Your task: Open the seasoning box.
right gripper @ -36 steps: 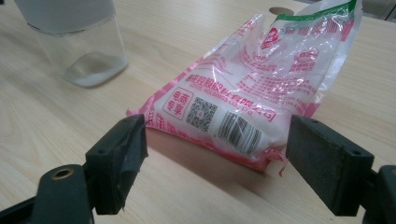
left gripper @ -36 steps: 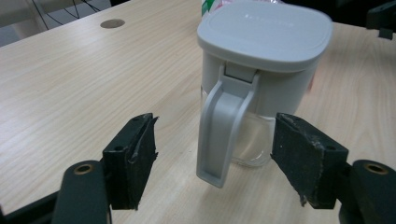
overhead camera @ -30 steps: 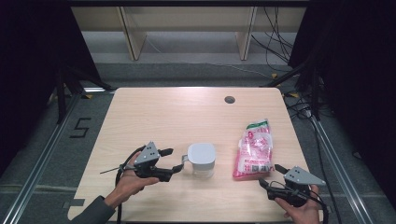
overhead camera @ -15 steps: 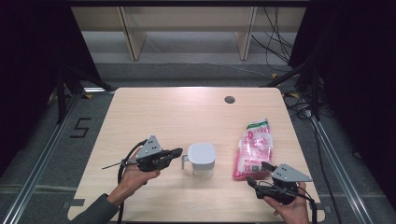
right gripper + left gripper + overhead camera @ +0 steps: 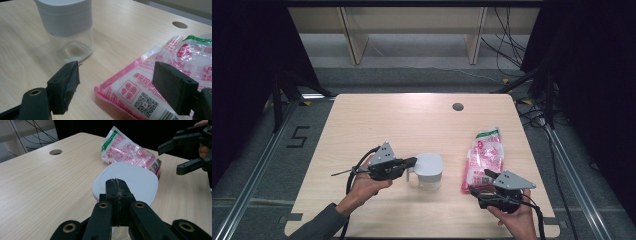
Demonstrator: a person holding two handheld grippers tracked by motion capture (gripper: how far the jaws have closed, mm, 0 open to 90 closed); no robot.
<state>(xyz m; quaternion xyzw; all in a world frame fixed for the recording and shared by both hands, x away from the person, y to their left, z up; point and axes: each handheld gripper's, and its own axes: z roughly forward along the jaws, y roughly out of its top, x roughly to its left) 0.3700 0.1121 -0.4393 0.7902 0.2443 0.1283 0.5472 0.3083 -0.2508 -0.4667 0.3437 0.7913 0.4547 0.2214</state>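
Observation:
A clear jar (image 5: 428, 172) with a white lid (image 5: 130, 181) stands near the table's front middle. My left gripper (image 5: 413, 161) is level beside the jar's left side; its jaws are shut, pads pressed together (image 5: 116, 187) with nothing between them, tips at the lid's near edge. A pink and white printed bag (image 5: 484, 157) lies flat to the right of the jar. My right gripper (image 5: 481, 183) is open at the bag's near end, and in the right gripper view (image 5: 117, 85) the bag's corner (image 5: 130, 92) lies between the spread pads, untouched.
A round cable hole (image 5: 457, 106) sits in the tabletop at the back right. Bare wood (image 5: 377, 125) stretches left of and behind the jar. The right table edge (image 5: 537, 165) runs close to the bag. Shelf legs and cables are on the floor beyond.
The left jaws have gone from open to shut, and that gripper has shifted right to the jar. The right gripper has moved left to the bag's near end.

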